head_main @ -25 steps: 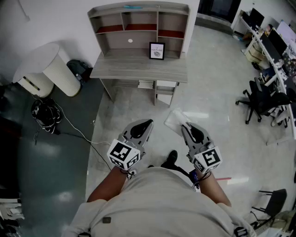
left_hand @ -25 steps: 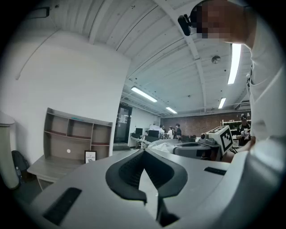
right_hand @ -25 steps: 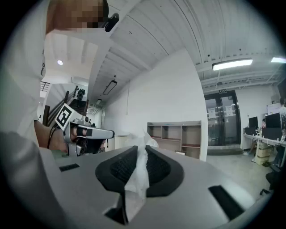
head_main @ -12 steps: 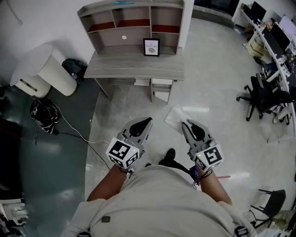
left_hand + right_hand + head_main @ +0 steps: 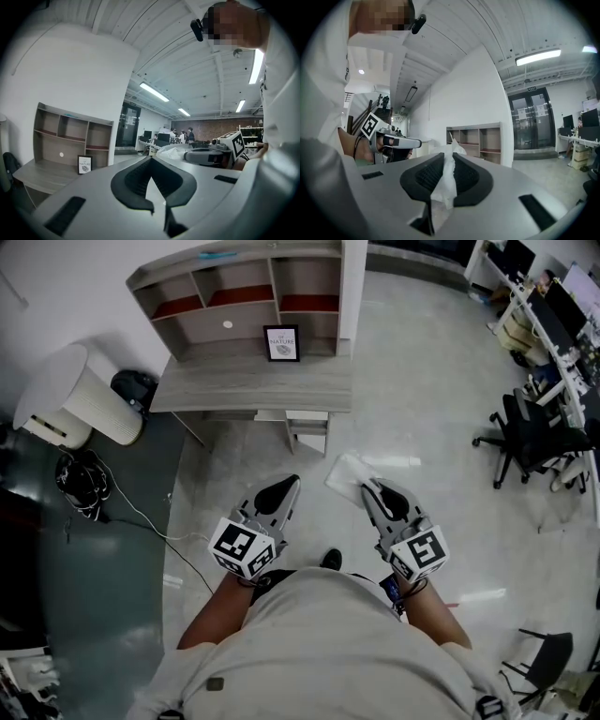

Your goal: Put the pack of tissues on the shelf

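Observation:
The pack of tissues (image 5: 349,474) is a pale crinkled packet held out in front of my right gripper (image 5: 368,487), over the floor. In the right gripper view its white wrapper (image 5: 446,180) is pinched between the dark pads, so that gripper is shut on it. My left gripper (image 5: 287,486) is beside it with its jaws together and nothing between them (image 5: 151,161). The wooden shelf (image 5: 246,298) with open compartments stands on a desk (image 5: 253,388) against the wall, some way ahead and slightly left. A small framed picture (image 5: 281,343) sits on the desk.
A white ribbed bin (image 5: 80,395) and a dark bag (image 5: 131,388) stand left of the desk, with a cable (image 5: 150,526) trailing over the floor. Office chairs (image 5: 525,432) and desks (image 5: 553,324) line the right side. People stand far off (image 5: 185,136).
The desk and shelf have shifted left and up in the head view as the person moves. Both grippers keep their pose, and the tissues stay in the right one.

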A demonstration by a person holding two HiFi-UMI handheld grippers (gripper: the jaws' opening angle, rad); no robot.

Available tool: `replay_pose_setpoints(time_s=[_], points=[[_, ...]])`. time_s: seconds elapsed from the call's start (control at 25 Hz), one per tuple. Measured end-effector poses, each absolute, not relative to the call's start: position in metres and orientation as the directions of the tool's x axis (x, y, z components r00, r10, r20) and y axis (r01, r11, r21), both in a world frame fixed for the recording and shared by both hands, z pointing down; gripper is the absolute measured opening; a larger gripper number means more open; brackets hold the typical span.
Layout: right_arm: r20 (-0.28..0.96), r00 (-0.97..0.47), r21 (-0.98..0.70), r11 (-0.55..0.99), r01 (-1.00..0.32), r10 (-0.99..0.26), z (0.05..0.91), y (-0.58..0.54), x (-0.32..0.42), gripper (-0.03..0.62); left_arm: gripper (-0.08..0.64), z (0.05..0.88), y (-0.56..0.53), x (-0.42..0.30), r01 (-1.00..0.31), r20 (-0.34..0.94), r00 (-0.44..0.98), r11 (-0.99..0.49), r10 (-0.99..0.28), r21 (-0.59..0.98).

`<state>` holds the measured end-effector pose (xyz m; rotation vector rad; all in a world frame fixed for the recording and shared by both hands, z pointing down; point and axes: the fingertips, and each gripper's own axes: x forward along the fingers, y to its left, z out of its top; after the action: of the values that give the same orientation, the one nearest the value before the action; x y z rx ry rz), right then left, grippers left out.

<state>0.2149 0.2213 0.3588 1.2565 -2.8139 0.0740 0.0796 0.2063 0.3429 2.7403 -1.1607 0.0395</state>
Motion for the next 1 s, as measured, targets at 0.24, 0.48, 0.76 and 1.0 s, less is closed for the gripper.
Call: replay_pose_setpoints(time_s=[0.24, 0.48, 0.76, 1.0], points=[[0.070, -0.674, -0.038, 0.673, -0.738, -0.735, 0.364, 0.201, 0.245, 0.069, 0.015, 0.348, 0.187, 0.111, -0.720, 0.092, 0.692, -0.679, -0.716, 0.143], [0.071, -0.671, -0.049, 0.670, -0.741, -0.738, 0.367, 0.183, 0.254, 0.070, 0.015, 0.350, 0.169, 0.120, -0.720, 0.091, 0.693, -0.680, -0.715, 0.141], [0.077, -0.643, -0.069, 0.640, -0.765, -0.762, 0.373, 0.153, 0.254, 0.071, 0.015, 0.354, 0.133, 0.120, -0.691, 0.083, 0.722, -0.708, -0.687, 0.146], [0.094, -0.606, -0.064, 0.602, -0.796, -0.790, 0.378, 0.115, 0.241, 0.070, 0.015, 0.355, 0.087, 0.107, -0.661, 0.077, 0.749, -0.736, -0.657, 0.149]])
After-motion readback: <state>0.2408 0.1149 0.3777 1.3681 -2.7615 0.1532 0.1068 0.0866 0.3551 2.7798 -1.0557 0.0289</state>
